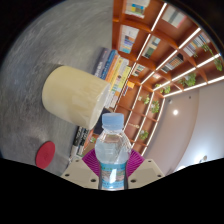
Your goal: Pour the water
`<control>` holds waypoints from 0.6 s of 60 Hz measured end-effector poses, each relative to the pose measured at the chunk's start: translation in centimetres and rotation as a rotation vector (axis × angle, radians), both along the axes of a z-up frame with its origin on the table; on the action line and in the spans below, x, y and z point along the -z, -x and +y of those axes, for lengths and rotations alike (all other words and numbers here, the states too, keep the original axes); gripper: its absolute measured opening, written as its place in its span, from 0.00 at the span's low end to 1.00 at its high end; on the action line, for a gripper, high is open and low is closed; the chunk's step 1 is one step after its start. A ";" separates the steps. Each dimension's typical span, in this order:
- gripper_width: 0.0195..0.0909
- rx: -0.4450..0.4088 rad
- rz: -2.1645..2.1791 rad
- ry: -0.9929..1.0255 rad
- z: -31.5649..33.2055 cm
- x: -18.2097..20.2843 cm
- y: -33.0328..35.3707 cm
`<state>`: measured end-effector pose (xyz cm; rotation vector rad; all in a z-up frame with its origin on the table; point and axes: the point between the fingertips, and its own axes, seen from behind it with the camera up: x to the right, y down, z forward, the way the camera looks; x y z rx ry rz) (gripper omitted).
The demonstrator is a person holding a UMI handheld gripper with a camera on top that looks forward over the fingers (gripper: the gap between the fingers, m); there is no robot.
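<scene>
A water bottle (112, 150) sits gripped between the claw (112, 165) pads, a cream cup (74, 95) at ten o'clock beyond.

Gripper (112, 168) tilted up — pads (92, 160) clamped on bottle (112, 150), both sides.

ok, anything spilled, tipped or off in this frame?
No spill shows. The gripper holds the water bottle with its cap on, and the whole view is rolled, so the cream cup and bookshelves look slanted.
</scene>
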<state>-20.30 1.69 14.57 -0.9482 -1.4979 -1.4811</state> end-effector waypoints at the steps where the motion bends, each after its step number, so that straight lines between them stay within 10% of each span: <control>1: 0.12 -0.002 0.034 0.006 -0.1 -0.1 0.0; 36: 0.13 0.062 1.819 0.501 0.3 4.1 -5.9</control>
